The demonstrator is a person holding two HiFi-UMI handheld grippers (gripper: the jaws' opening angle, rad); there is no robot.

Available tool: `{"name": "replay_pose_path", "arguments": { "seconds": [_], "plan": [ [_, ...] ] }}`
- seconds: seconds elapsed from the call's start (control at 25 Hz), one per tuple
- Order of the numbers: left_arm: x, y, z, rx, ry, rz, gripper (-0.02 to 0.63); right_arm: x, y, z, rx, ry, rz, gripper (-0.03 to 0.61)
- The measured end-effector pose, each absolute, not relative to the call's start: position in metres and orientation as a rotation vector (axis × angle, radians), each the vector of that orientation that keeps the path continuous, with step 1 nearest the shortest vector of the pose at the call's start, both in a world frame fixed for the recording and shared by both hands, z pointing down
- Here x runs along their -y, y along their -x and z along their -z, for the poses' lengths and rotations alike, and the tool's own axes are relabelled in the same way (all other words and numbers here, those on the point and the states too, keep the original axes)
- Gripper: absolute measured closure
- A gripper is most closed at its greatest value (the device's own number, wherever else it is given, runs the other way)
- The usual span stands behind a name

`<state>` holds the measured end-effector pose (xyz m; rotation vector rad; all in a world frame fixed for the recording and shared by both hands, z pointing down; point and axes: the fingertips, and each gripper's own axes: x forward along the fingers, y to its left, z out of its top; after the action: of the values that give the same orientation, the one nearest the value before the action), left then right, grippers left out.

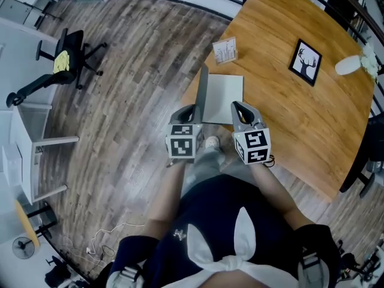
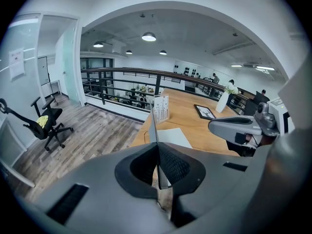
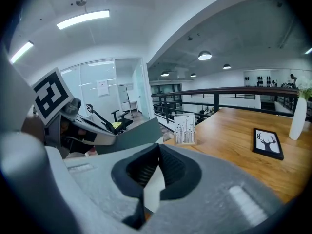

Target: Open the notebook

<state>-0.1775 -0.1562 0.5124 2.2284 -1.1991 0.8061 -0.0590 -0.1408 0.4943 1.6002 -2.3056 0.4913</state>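
The notebook (image 1: 223, 98) is laid at the near left edge of the table (image 1: 300, 125). Its grey cover (image 1: 203, 95) is stood upright and pinched by the closed left gripper (image 1: 193, 111), and a white page (image 3: 155, 191) is clamped in the closed right gripper (image 1: 240, 108). Open floor is seen past the table edge on the left. Bare wood is seen on the right as far as the picture frame (image 1: 305, 61), and a card stand (image 1: 224, 51) is set just beyond the notebook. The notebook's near edge is hidden behind the grippers.
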Motion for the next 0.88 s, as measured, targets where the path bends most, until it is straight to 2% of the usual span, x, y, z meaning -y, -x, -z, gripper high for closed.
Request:
{"name": "replay_pose_path", "arguments": {
  "seconds": [0.88],
  "plan": [
    [0.183, 0.258, -0.565, 1.210, -2.113, -0.772, 0.588, 0.135, 0.072, -0.507, 2.196, -1.702, -0.501, 0.580]
  ]
}}
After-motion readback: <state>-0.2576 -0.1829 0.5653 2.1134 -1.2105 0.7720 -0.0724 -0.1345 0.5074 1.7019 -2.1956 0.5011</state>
